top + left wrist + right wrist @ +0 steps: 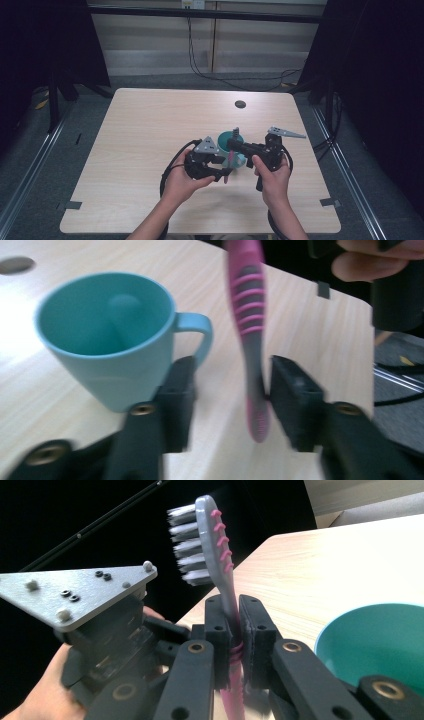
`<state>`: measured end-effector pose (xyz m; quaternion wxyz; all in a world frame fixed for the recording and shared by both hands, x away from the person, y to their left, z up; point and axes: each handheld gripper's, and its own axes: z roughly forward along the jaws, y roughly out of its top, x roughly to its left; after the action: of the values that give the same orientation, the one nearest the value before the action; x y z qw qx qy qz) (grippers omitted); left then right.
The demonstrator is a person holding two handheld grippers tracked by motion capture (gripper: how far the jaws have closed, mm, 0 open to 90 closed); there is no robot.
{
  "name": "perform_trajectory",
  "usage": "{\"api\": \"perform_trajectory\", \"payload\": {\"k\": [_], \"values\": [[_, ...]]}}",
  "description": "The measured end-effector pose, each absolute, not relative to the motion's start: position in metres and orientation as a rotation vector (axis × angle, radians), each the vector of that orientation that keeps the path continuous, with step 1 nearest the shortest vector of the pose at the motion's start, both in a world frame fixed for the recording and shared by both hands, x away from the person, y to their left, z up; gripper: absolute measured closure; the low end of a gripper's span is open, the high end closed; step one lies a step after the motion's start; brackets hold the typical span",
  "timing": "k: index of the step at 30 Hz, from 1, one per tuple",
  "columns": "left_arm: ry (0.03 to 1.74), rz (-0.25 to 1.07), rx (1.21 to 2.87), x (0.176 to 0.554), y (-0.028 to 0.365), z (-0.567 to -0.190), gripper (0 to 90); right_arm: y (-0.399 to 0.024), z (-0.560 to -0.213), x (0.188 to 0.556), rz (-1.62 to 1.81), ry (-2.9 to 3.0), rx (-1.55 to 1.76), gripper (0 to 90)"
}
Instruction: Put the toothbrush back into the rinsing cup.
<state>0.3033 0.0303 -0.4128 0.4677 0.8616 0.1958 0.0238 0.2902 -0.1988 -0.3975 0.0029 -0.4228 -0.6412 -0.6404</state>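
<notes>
Table [150, 130] open left, right and far side. Near centre, teal mug [231, 141] stands just beside both grippers, toothbrush [231, 159] between them, crowding passage.

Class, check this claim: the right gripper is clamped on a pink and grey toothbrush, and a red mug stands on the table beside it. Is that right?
Not quite. The mug is teal, not red, as the left gripper view shows. The rest holds: the right gripper is clamped on the pink and grey toothbrush, and the mug stands on the table beside it.
</notes>
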Motion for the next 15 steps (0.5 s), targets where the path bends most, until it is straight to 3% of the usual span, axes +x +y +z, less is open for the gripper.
{"api": "perform_trajectory", "payload": {"k": [5, 15], "values": [[0.496, 0.078, 2.113, 0.308, 0.041, -0.417, 33.5, -0.202, -0.394, 0.291, -2.014, -2.028, -1.328, 83.5], [0.531, 0.090, 2.164, 0.312, 0.065, -0.434, 22.7, -0.203, -0.389, 0.293, -2.013, -2.047, -1.336, 83.6]]}}
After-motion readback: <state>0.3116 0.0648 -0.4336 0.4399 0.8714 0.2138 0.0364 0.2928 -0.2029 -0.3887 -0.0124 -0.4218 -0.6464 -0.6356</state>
